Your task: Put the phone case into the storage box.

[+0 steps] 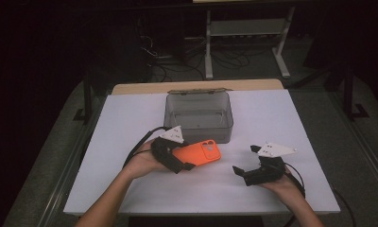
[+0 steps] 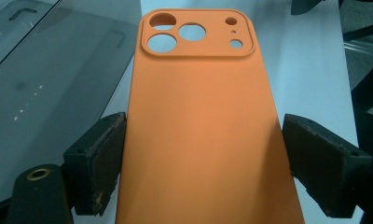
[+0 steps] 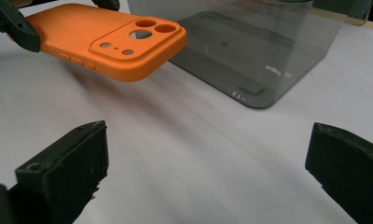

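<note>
While the left gripper (image 1: 186, 160) holds the orange silicone phone case (image 1: 197, 152) between its jaws above the white table (image 1: 130, 123), just near the smoky transparent plastic box (image 1: 199, 113), the right gripper (image 1: 247, 163) waits wide open, empty. Next, I think, the case must be carried into the box.

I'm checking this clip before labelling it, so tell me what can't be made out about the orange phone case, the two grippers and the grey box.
- Orange phone case: its near end is cut off by the bottom edge of the left gripper view; in the high view the left gripper covers that end.
- Whether the jaws press the case: a thin gap shows at one side, so unclear.
- Grey box: its contents are too dim through the tinted walls.
- Right gripper: jaws stand wide apart, its body cut off below.
</note>
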The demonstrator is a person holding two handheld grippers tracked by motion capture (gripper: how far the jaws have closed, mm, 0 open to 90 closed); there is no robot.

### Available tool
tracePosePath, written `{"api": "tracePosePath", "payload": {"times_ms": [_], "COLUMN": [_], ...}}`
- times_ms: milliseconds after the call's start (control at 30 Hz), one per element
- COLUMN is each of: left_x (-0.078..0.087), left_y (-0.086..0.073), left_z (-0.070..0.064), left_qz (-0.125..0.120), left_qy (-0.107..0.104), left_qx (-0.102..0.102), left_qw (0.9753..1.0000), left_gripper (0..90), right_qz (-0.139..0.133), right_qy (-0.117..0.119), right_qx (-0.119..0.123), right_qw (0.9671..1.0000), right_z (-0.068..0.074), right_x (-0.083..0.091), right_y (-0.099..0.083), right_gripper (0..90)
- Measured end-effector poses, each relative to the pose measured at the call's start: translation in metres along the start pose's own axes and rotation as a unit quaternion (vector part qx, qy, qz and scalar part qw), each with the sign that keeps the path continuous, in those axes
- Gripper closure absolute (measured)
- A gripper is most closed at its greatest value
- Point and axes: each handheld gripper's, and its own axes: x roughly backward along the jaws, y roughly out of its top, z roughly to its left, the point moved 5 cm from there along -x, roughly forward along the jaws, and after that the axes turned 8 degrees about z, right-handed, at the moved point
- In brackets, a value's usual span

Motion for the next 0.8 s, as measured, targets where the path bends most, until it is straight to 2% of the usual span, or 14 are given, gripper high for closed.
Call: {"api": "tracePosePath", "payload": {"times_ms": [100,333,467,800], "left_x": [-0.0005,0.0036,0.0044,0.0044], "left_y": [-0.0005,-0.0004,-0.0007,-0.0028], "left_z": [0.0018,0.0052,0.0047,0.0025], "left_qz": [0.005,-0.003,-0.005,-0.004], "left_qy": [0.0,-0.006,-0.015,-0.032], "left_qx": [-0.006,-0.009,-0.021,-0.035], "left_qw": [1.0,0.9999,0.9996,0.9989], "left_gripper": [16.3,16.3,16.3,16.3], "right_qz": [0.002,0.003,0.002,0.009], "right_qy": [0.002,0.002,0.002,0.023], "right_qx": [0.0,0.0,0.0,0.021], "right_qw": [1.0,1.0,1.0,0.9995], "right_z": [0.0007,0.0002,-0.0008,0.0027], "right_x": [-0.0003,-0.0006,-0.0003,0.0014], "right_y": [-0.0003,-0.0004,0.0002,0.009], "right_gripper": [0.0,0.0,0.0,0.0]}}
